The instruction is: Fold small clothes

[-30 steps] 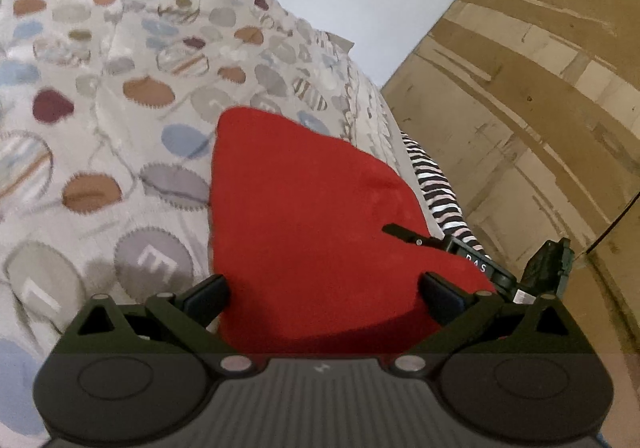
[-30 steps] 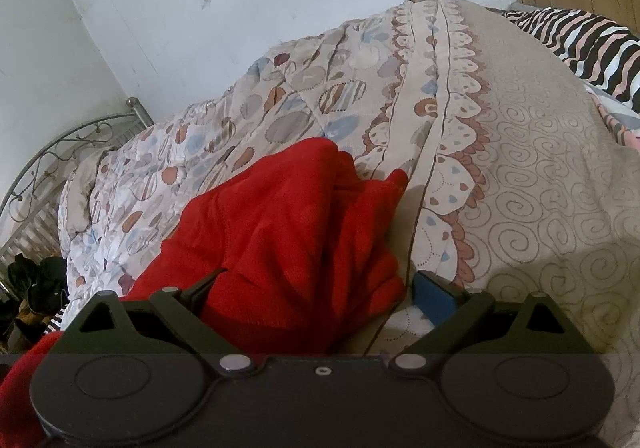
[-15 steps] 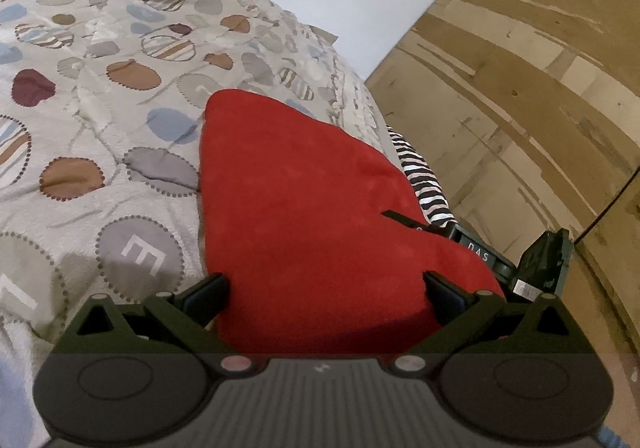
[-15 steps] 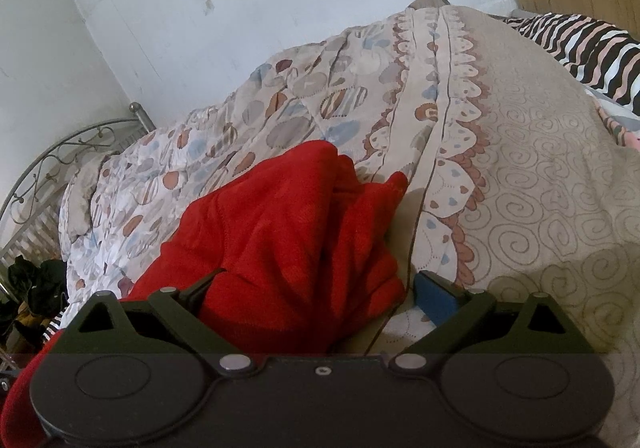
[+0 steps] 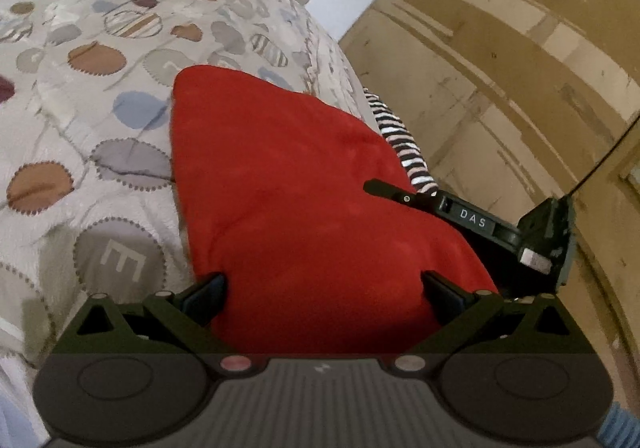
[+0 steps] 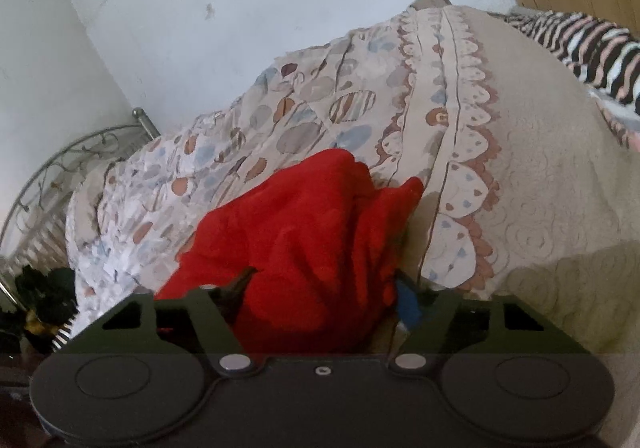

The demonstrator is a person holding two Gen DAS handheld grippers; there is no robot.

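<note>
The red garment [image 5: 304, 207] lay on the patterned bedspread [image 5: 80, 119], close to the bed's side edge where a striped cloth [image 5: 404, 143] hung over. The left gripper [image 5: 322, 290] sat low over it, jaws spread wide, cloth between them but not pinched. And the right gripper [image 6: 324, 288] was closing, a bunched red fold between its fingers, the blue pad [image 6: 408, 300] right against the fabric's edge. A metal headboard [image 6: 60, 167] stood at the bed's far end.
</note>
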